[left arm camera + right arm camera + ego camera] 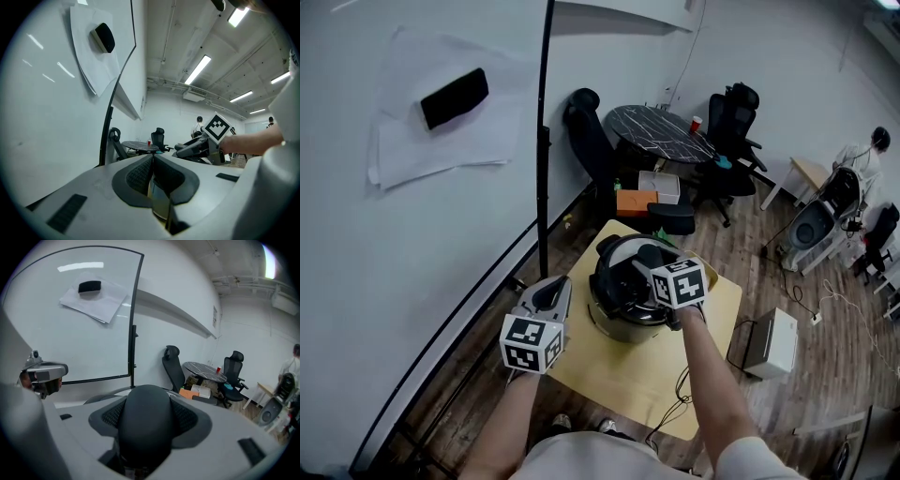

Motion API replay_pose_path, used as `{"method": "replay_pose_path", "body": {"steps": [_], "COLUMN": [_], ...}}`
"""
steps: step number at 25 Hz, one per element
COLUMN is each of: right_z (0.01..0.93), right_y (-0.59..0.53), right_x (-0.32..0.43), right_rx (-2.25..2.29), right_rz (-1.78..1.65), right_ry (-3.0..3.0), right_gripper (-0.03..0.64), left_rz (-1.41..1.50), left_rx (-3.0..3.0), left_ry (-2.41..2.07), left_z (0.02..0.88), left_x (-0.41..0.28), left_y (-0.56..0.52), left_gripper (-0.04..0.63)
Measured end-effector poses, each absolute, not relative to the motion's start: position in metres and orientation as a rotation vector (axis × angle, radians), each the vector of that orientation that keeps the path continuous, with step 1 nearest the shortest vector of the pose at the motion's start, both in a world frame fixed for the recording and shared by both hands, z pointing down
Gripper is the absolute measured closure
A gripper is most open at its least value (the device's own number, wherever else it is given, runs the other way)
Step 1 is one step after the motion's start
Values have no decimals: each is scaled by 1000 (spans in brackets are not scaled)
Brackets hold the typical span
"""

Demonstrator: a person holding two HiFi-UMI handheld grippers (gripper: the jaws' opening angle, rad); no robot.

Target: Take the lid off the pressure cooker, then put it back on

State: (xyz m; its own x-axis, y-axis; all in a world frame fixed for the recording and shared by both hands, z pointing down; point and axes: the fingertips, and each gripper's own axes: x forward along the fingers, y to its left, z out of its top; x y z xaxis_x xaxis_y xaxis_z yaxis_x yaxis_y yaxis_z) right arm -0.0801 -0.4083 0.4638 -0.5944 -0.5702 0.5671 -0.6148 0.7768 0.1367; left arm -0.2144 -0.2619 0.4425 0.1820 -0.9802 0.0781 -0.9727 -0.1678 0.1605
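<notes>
The steel pressure cooker (623,326) stands on a small pale table (609,375). Its black lid (617,281) sits on top, and I cannot tell whether it is raised off the rim. My right gripper (659,267) reaches over the pot from the near side. In the right gripper view that gripper (149,414) is shut on the lid's rounded black handle (143,437). My left gripper (557,287) hangs just left of the pot, apart from it. Its jaws (152,171) are shut with nothing between them. From there, the right gripper (206,147) shows over the lid.
A whiteboard with taped paper and a black eraser (455,97) fills the left, with a black pole (544,141) beside it. Behind the table are office chairs and a round dark table (661,131). A white box (769,342) and cables lie on the floor. A person (862,155) stands far right.
</notes>
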Motion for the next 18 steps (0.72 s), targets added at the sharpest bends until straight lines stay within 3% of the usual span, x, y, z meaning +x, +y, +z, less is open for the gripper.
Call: {"method": "replay_pose_path", "body": {"steps": [18], "right_z": [459], "right_y": [-415], "right_x": [-68], "right_rx": [1274], "right_rz": [212], "right_ry": [-2204], "right_gripper": [341], "left_rz": [-26], "left_rx": [2310], "left_ry": [-1845], "left_z": [449], "left_x": [-218], "left_y": [-256], "left_gripper": [580]}}
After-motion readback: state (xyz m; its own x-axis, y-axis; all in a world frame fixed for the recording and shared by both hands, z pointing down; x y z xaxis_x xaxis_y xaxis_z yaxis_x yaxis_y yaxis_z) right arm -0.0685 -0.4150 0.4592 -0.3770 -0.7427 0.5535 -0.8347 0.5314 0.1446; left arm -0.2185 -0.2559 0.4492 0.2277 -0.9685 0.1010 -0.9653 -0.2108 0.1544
